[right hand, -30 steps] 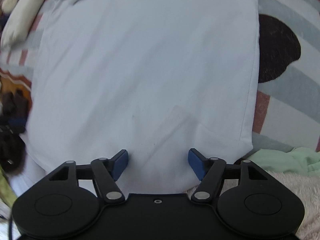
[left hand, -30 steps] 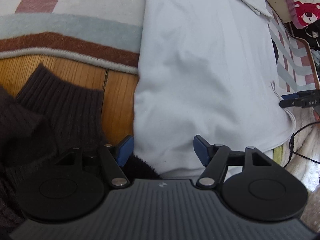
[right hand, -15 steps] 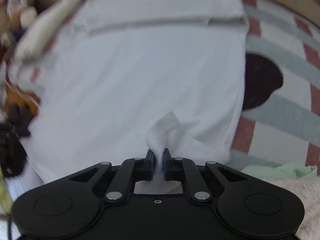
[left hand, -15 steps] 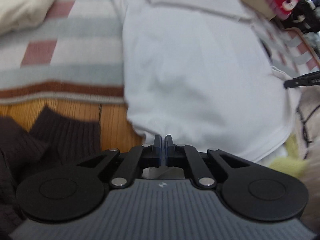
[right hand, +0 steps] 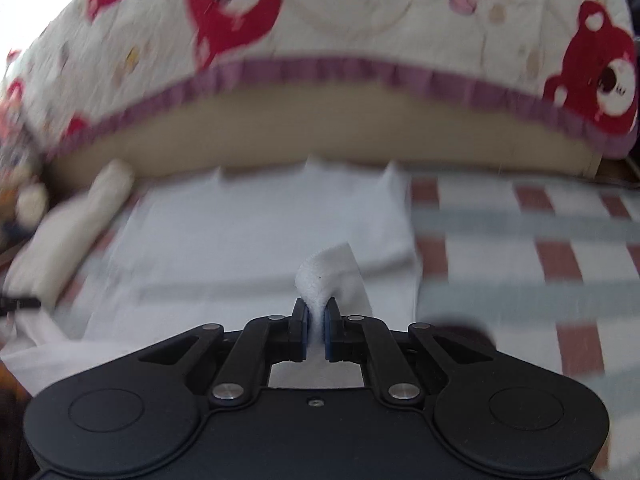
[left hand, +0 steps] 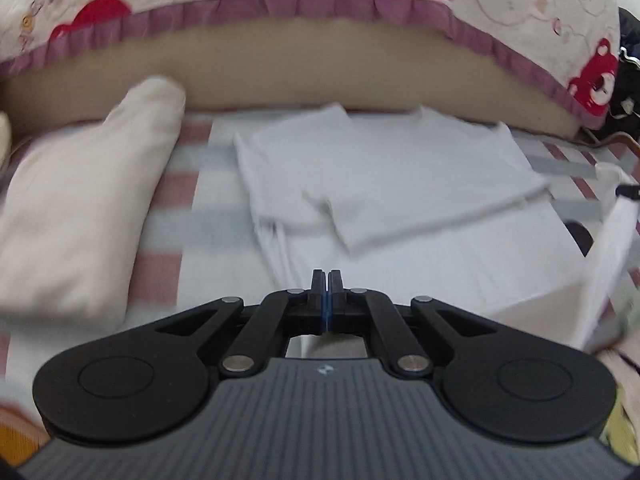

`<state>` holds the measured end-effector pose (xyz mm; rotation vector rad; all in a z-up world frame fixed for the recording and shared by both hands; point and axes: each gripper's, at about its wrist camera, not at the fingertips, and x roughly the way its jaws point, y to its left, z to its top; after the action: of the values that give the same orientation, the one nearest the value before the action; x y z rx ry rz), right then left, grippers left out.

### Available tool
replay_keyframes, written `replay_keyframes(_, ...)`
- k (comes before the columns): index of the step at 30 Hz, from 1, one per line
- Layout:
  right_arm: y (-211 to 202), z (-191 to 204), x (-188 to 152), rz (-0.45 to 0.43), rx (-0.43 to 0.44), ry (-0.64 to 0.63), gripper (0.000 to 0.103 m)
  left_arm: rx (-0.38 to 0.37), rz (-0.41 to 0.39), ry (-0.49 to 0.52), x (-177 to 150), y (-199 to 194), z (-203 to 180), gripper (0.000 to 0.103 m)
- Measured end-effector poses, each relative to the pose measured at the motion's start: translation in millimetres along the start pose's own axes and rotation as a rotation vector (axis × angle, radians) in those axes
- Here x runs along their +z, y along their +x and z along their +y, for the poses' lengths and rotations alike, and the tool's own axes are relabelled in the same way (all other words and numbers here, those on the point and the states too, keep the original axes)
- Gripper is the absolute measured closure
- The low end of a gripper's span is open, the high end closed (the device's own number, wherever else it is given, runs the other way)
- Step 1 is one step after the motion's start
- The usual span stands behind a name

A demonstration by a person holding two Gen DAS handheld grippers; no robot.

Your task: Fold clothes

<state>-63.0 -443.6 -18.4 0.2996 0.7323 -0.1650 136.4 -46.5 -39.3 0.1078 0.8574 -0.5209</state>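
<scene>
Hem-lift step: right gripper [right hand: 316,328] pinches the white shirt [right hand: 256,236], left gripper [left hand: 327,300] clenched, contents indiscernible; next, carry the hem toward 12 o'clock.

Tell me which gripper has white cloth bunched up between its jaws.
The right gripper: a tuft of the white shirt pokes up between its jaws. The left gripper shows no cloth between its closed jaws.

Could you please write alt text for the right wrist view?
The right gripper has its jaws shut on a pinched fold of a white shirt lying on a striped blanket, with a bear-print quilt behind.
</scene>
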Motion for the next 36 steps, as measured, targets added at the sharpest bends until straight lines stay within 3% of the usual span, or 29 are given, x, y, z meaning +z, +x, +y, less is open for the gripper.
replay_keyframes(2, 22.9, -7.2, 12.1, -0.060, -0.012, 0.023, 0.094, -0.001, 0.016, -0.054, 7.1, 26.7, 2.9, 0.100)
replay_keyframes(4, 52.4, -16.4, 12.0, -0.091, -0.026, 0.012, 0.084, 0.001, 0.020, -0.120, 3.5, 48.6, 8.5, 0.092)
replay_keyframes(6, 76.9, -28.2, 4.4, -0.060, -0.079, 0.018, 0.062, 0.005, 0.007, -0.194, -7.0, 62.0, 17.1, 0.076)
replay_keyframes(8, 93.9, -41.6, -4.0, 0.004, -0.157, 0.057, 0.062, -0.027, -0.022, -0.272, -21.7, 62.7, 25.5, 0.070)
replay_keyframes(11, 90.1, -63.7, -4.1, 0.020, -0.116, 0.167, 0.062, -0.080, -0.048, -0.347, -41.6, 62.9, 35.0, 0.062)
replay_keyframes(15, 90.2, -82.5, -4.6, 0.032, -0.080, 0.274, 0.062, -0.089, -0.016, -0.242, -54.6, 66.7, 21.5, 0.062)
replay_keyframes(17, 94.6, -76.3, -7.7, 0.052, -0.086, 0.249, 0.062, -0.097, -0.012, -0.169, -56.9, 67.3, 10.5, 0.062)
replay_keyframes(22, 104.3, -58.5, -12.8, 0.097, -0.078, 0.167, 0.062, -0.098, 0.022, -0.100, -59.4, 73.0, -12.6, 0.062)
replay_keyframes(29, 104.0, -37.6, -15.4, 0.095, -0.089, 0.013, 0.062, -0.073, 0.021, -0.162, -59.2, 79.8, -8.9, 0.062)
replay_keyframes(34, 105.9, -34.5, -18.0, 0.100, -0.087, -0.011, 0.062, -0.063, 0.007, -0.168, -53.4, 85.1, -8.7, 0.062)
replay_keyframes(36, 106.6, -33.1, -18.5, 0.098, -0.081, -0.019, 0.062, -0.061, -0.006, -0.151, -48.7, 88.9, -11.1, 0.051)
